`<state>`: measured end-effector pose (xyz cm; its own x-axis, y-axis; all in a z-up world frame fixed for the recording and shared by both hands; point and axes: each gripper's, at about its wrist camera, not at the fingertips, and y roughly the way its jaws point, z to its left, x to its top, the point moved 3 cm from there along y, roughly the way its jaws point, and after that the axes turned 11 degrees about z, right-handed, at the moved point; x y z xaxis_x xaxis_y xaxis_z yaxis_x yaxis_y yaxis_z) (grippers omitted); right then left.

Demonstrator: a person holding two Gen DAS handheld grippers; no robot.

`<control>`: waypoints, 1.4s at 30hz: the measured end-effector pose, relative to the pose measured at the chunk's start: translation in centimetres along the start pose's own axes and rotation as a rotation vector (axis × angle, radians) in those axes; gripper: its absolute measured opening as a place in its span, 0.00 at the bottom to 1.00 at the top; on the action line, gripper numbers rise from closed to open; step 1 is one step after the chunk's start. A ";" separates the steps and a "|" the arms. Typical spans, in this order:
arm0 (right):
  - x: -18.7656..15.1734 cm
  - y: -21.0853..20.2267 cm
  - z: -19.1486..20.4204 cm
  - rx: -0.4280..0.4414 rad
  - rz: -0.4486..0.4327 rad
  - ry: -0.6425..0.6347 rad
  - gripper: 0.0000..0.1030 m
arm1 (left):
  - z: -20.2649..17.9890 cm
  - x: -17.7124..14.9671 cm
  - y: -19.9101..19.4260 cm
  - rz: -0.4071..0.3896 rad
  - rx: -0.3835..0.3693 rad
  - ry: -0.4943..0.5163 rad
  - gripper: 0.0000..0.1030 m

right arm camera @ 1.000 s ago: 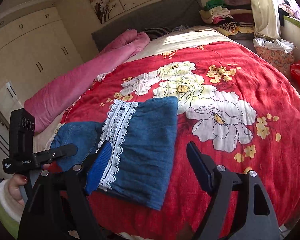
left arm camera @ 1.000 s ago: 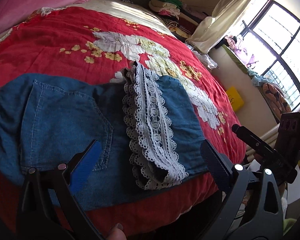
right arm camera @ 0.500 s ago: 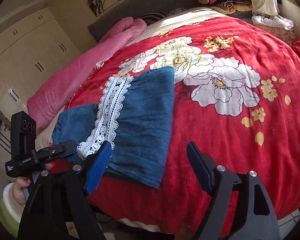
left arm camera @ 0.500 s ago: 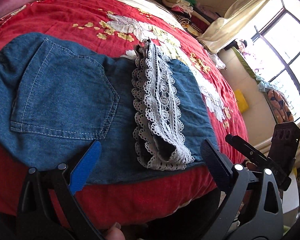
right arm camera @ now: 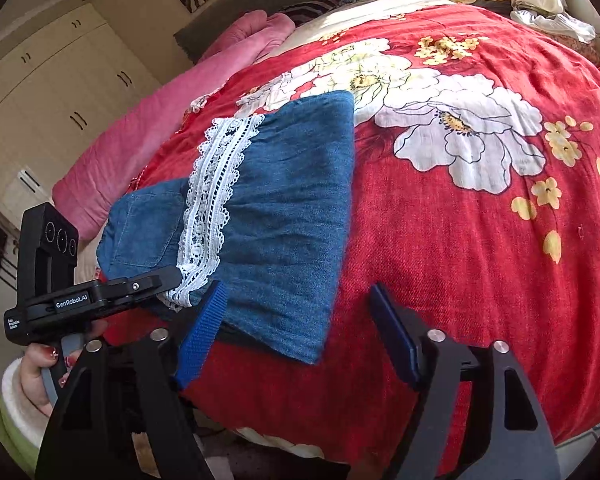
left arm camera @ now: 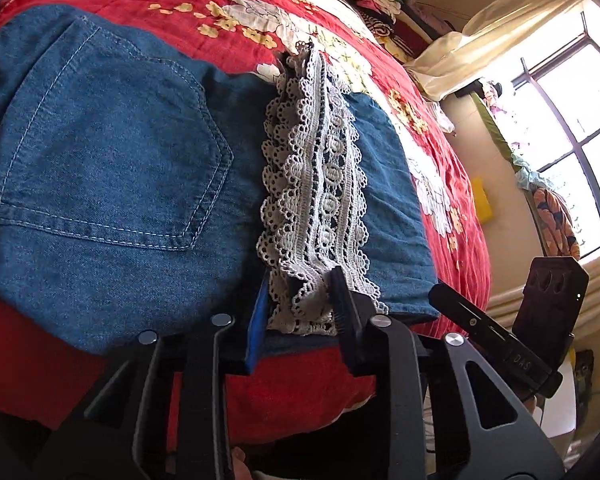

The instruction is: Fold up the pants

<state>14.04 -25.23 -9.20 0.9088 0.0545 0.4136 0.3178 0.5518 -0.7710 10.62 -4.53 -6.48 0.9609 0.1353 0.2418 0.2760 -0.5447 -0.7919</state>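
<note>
My left gripper (left arm camera: 300, 312) pinches the scalloped white lace hem (left arm camera: 316, 184) of the denim pants (left arm camera: 112, 168), which lie folded on the red floral quilt (right arm camera: 480, 216). My right gripper (right arm camera: 296, 332) gapes wide over the soft denim's near edge. A pink blanket (right arm camera: 172, 112) lies beyond.

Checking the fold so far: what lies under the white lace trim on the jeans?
Under the lace trim lies blue denim of the pants, which rest on the red floral bedspread. The left tongs pinch the lace's near end; the layers beneath it are covered.
</note>
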 end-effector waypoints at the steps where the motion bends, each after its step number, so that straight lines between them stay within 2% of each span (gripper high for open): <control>1: 0.0 0.4 0.0 0.017 0.011 0.003 0.41 | -0.1 -0.1 0.0 0.001 0.000 0.004 0.16; 3: 0.0 1.0 0.1 0.049 0.031 0.000 0.24 | -0.4 -0.4 -0.1 -0.004 0.016 0.024 0.15; 7: -0.2 0.0 0.3 0.044 -0.008 -0.026 0.18 | -1.3 -1.0 -0.7 -0.008 0.035 0.054 0.14; 11: -0.6 -0.2 -0.5 -0.026 0.003 -0.040 0.18 | -2.0 -1.9 -0.4 -0.006 0.094 0.104 0.14; 13: -1.0 0.3 -0.9 -0.028 0.018 -0.037 0.18 | -2.1 -1.9 0.1 -0.010 0.132 0.126 0.14; 21: -1.1 0.7 -0.2 -0.095 0.019 -0.075 0.22 | -1.5 -1.8 0.8 -0.009 0.140 0.117 0.19; 24: -1.1 -0.4 0.3 -0.140 -0.026 -0.088 0.30 | -1.3 -1.8 0.6 -0.008 0.124 0.112 0.19; 28: -0.9 -2.2 1.5 -0.196 -0.102 -0.138 0.35 | -1.1 -1.9 0.6 -0.009 0.114 0.108 0.19; 31: -0.8 -2.9 2.6 -0.187 -0.134 -0.185 0.36 | -1.0 -1.8 0.6 -0.009 0.107 0.106 0.19; 37: -0.6 -0.9 4.5 -0.169 -0.081 -0.259 0.36 | -0.8 -1.8 0.5 -0.009 0.090 0.102 0.19; 42: -1.0 2.6 4.7 -0.206 0.024 -0.264 0.36 | -0.7 -1.9 0.4 -0.011 0.088 0.107 0.19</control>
<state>12.66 -20.01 -9.34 0.8240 0.2936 0.4846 0.3698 0.3693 -0.8526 8.90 -5.58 -6.80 0.9509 0.0494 0.3055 0.2922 -0.4680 -0.8340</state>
